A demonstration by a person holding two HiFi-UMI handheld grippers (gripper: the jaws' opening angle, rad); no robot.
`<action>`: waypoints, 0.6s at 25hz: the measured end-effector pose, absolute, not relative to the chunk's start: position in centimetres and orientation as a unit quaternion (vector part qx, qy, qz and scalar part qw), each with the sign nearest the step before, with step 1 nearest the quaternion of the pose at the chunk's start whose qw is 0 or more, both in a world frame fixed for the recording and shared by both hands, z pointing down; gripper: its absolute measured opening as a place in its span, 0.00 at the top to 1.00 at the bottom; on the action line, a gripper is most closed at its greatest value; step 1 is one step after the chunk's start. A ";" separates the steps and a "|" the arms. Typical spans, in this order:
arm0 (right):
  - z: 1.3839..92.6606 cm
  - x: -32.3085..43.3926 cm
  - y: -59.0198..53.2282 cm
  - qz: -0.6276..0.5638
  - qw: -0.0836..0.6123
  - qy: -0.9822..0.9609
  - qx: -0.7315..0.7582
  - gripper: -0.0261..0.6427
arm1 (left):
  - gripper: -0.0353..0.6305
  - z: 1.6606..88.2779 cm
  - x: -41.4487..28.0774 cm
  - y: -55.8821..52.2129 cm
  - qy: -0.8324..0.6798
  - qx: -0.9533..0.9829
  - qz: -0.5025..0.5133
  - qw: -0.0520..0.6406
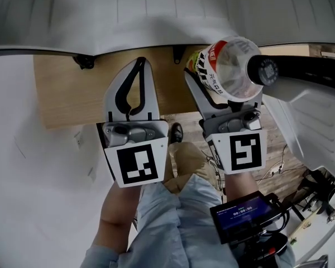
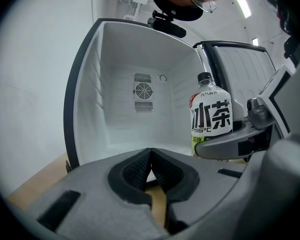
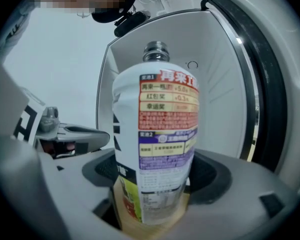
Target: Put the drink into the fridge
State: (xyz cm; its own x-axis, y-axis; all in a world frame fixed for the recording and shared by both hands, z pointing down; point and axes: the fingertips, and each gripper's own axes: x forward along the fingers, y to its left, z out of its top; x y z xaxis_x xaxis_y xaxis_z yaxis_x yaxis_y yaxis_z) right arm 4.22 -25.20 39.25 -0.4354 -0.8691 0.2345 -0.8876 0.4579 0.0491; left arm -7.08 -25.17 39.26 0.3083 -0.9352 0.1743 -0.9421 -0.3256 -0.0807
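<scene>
Your right tool (image 1: 213,80) grasps the drink (image 3: 159,129) low on its body and upright, ready for straight entry into the open fridge (image 2: 121,54) just ahead. Left tool (image 2: 150,160) clenched, empty, beside it, likely out of the path.

A pale wooden bench (image 1: 72,94) runs from 9 to 12 o'clock in the head view. A white fridge (image 2: 140,134) stands directly on it, along its far edge at 12 o'clock, with the dark rim of its mouth resting on the wood. The fridge's door (image 1: 312,116) is swung open towards 3 o'clock, out past the bench. Below the bench's near edge, a plank floor (image 1: 276,141) shows at 4 o'clock, with loose cables (image 1: 279,169) lying on it.
</scene>
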 end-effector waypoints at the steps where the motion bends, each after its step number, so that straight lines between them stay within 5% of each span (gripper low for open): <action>1: 39.0 4.0 -25.4 0.039 0.114 -0.847 0.518 0.37 | 0.93 39.2 -7.1 -25.4 -0.581 0.808 0.095 0.017; 15: 34.7 1.4 -31.8 0.018 0.103 -0.859 0.502 0.37 | 0.93 36.2 -10.0 -29.8 -0.600 0.795 0.094 -0.016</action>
State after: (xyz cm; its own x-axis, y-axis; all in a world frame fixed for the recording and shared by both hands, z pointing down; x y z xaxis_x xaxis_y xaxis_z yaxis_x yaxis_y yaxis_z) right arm 1.36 -31.79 34.67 -0.4755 -0.8578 0.1952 -0.8653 0.4961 0.0720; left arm -10.01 -29.84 36.17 0.2632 -0.9560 0.1299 -0.9500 -0.2803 -0.1379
